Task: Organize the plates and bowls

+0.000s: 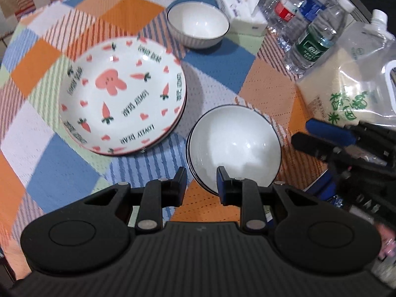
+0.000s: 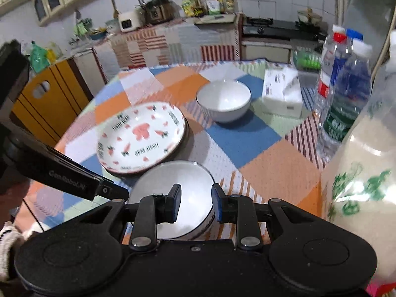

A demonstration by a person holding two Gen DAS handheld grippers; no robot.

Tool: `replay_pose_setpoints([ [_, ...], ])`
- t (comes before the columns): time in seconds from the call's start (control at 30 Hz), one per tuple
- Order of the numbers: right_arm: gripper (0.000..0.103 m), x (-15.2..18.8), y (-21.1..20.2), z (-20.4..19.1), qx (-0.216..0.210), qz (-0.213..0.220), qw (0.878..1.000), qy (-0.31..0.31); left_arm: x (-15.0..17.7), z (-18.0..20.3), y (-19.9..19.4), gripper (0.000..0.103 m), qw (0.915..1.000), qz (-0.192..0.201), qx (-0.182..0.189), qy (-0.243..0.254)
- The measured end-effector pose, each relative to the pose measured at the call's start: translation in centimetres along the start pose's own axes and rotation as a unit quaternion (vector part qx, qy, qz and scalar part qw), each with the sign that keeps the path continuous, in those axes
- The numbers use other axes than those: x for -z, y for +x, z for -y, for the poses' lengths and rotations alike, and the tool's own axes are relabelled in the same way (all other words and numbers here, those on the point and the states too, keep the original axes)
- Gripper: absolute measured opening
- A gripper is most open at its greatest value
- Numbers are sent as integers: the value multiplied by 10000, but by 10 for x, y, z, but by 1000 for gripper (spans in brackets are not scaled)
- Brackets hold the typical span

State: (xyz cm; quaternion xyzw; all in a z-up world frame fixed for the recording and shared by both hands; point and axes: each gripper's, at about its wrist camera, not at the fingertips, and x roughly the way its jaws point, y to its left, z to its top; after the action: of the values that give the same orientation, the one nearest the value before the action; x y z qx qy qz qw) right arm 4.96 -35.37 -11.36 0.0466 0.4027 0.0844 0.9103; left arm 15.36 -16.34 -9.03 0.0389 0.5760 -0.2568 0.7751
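Note:
A stack of carrot-and-bunny patterned plates (image 1: 122,94) sits on the checkered tablecloth, also in the right wrist view (image 2: 141,136). A stack of white bowls with dark rims (image 1: 235,146) stands right of the plates, close below the right gripper (image 2: 173,198). A single white bowl (image 1: 198,24) stands farther back, also in the right wrist view (image 2: 224,100). My left gripper (image 1: 201,182) is open and empty at the near rim of the bowl stack. My right gripper (image 2: 195,204) is open and empty above the same stack; it shows at the right in the left wrist view (image 1: 329,136).
A tissue box (image 1: 241,8), several water bottles (image 1: 314,39) and a large bag of rice (image 1: 351,84) crowd the table's right side. A yellow chair (image 2: 49,104) stands at the left edge. Kitchen counters lie beyond the table.

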Motion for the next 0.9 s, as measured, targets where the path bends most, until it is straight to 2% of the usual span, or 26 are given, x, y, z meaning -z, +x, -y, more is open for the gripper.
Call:
replay_pose_setpoints([
  [0.27,38,-30,-23,11,-304,153,9994,15,-7,10,-14,24,9998,-112,21,148],
  [0.47,55,-54,-31,17,-537,204,9983,47,-23,20,-20,24,9987,-105,-197,449],
  [0.53,64,-62,-29,20,-580,190,9981,26,-32,15,-25,28,9991,14,-234,352],
  [0.63,69,-76,-22,24,-554,173,9983,43,-46,3,-31,30,9992,156,-290,225],
  [0.7,71,-87,-15,31,-608,93,9980,115,-57,-5,-30,31,9991,245,-304,150],
  [0.77,72,-99,-3,38,-699,-59,9972,260,-70,-15,-27,31,9983,505,-263,86],
  [0.9,72,-118,26,52,-809,-265,9942,653,-97,-33,-5,32,9951,821,-559,4],
])
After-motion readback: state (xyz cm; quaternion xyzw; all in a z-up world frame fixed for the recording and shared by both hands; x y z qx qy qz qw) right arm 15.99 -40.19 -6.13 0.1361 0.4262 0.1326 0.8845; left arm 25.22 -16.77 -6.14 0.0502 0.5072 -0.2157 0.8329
